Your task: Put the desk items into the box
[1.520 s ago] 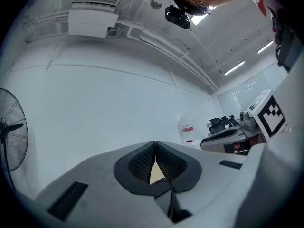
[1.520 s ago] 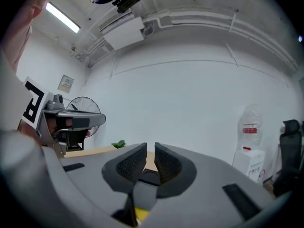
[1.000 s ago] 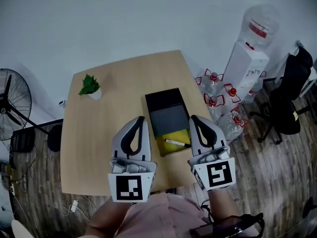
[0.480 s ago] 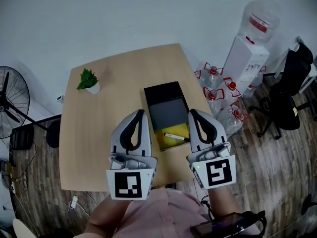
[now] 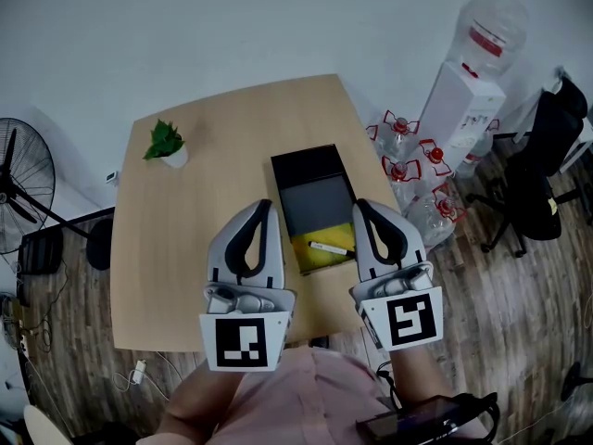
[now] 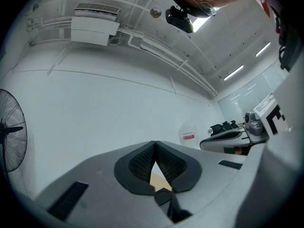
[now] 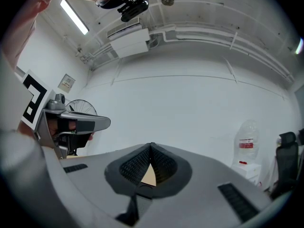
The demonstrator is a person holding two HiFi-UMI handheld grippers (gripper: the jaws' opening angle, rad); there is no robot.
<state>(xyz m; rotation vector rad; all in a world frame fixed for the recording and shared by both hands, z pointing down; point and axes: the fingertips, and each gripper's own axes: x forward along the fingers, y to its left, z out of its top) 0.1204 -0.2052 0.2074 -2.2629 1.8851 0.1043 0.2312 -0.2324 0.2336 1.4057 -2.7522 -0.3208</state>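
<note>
A black box (image 5: 315,204) lies open on the wooden desk (image 5: 185,239), its lid standing at the far end. Inside it, at the near end, lies a yellow pad (image 5: 322,250) with a white marker pen (image 5: 329,247) on top. My left gripper (image 5: 266,204) is held up above the desk, left of the box, shut with nothing between its pads. My right gripper (image 5: 359,206) is raised at the box's right side, also shut and empty. In both gripper views the jaws point at the white wall, tips meeting.
A small potted plant (image 5: 168,145) stands at the desk's far left. Right of the desk are water bottles (image 5: 408,185), a water dispenser (image 5: 465,100) and a black office chair (image 5: 542,174). A standing fan (image 5: 18,188) is at the left.
The view has shifted slightly; both grippers stay raised and shut in about the same place over the near part of the desk. The box's contents have not moved.
</note>
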